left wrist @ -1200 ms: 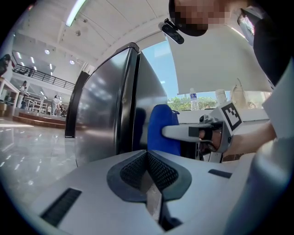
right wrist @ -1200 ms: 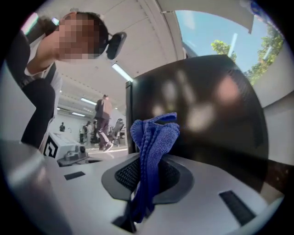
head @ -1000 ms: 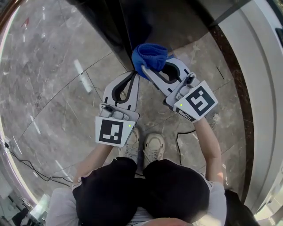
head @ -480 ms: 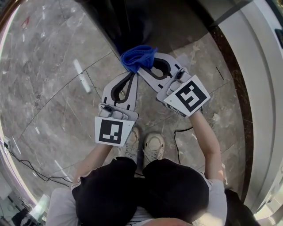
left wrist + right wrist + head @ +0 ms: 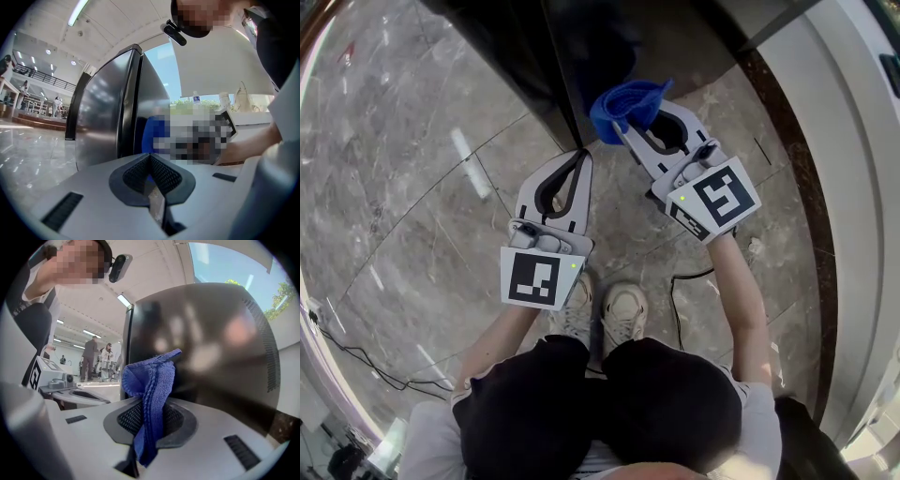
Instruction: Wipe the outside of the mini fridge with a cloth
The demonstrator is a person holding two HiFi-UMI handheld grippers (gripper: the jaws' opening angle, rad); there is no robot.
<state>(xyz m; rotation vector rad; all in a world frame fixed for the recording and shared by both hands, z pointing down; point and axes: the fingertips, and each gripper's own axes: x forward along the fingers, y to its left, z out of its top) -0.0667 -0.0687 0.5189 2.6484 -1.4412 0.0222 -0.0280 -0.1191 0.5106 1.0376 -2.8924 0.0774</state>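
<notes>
The mini fridge (image 5: pixel 581 47) is a dark, glossy box at the top of the head view; it shows steel grey (image 5: pixel 110 108) in the left gripper view. My right gripper (image 5: pixel 622 127) is shut on a blue cloth (image 5: pixel 629 103), and the bunched cloth lies against the fridge's lower side near its front corner. In the right gripper view the cloth (image 5: pixel 151 385) sticks up from between the jaws before the dark fridge wall (image 5: pixel 206 338). My left gripper (image 5: pixel 582 156) is shut with nothing in it, just below the fridge corner and left of the cloth.
The person's shoes (image 5: pixel 605 314) stand on the grey marble floor (image 5: pixel 412 187) below the grippers. A thin cable (image 5: pixel 680 291) lies beside the right shoe, another cable (image 5: pixel 356 347) at the lower left. A dark strip and a white wall base (image 5: pixel 853 187) run along the right.
My right gripper carried the cloth left along the fridge, then back right and slightly up. The left gripper has stayed almost still.
</notes>
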